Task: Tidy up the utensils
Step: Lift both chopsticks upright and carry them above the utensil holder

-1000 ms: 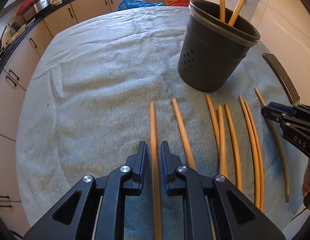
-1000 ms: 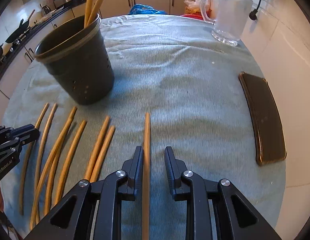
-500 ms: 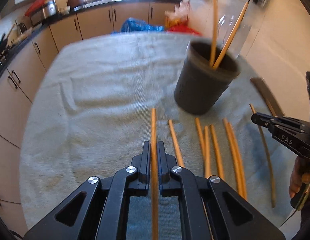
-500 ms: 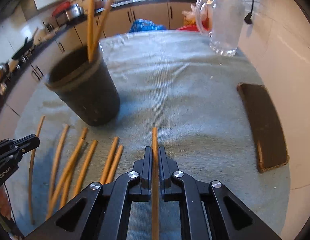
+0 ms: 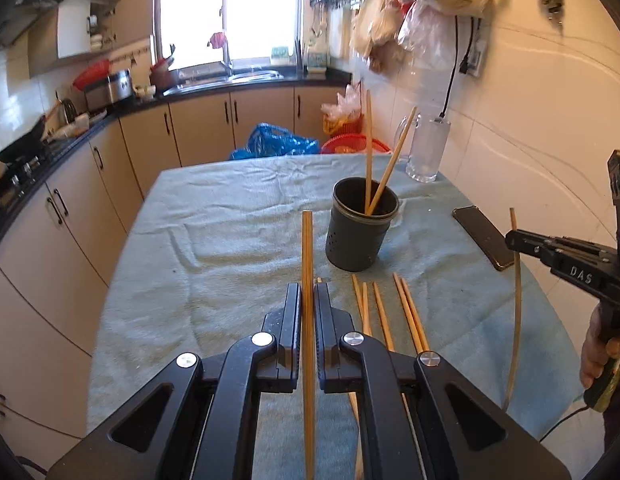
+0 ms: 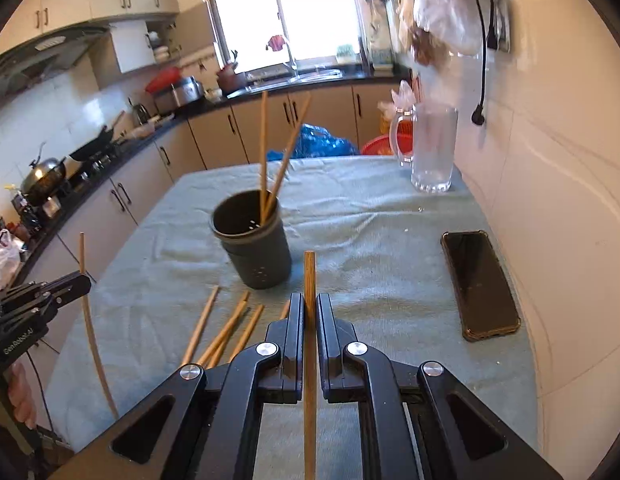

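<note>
- Bamboo, by the look of it: a thin, pale-brown chopstick (image 5: 307,280) sits pinched between the fingers of the left gripper (image 5: 308,300), which have closed right down on it with only the stick's width between them.
- Matching that, the right gripper (image 6: 309,312) has its fingers closed on a second chopstick (image 6: 309,280), gripped partway along, with the blunt end sticking out ahead and the rest running back under the tool.
- Both sticks are off the tabletop (image 5: 230,248) and point forward and upward toward the far side of the room.
- I'd judge these sticks light, stiff and fairly smooth. They could pivot or slide in a narrow pinch, so a hold near the middle seems safest.
- From the left camera the right-hand stick (image 5: 517,300) looks bowed, but that is probably the lens.
- Each tool is held level to slightly nose-up. A bare hand (image 5: 599,356) shows around the right grip, and the other hand (image 6: 20,396) shows at the left one.
- Ahead of both stands the dark perforated holder (image 6: 256,248), upright on the green-grey cloth, with two chopsticks (image 6: 270,168) already leaning inside.
- Several loose chopsticks (image 5: 389,312) lie in a rough row on the cloth near the holder's base, still to be sorted.
- Off to the right lie a phone (image 6: 479,284), flat on the cloth, and a glass mug (image 6: 431,148) near the wall.
</note>
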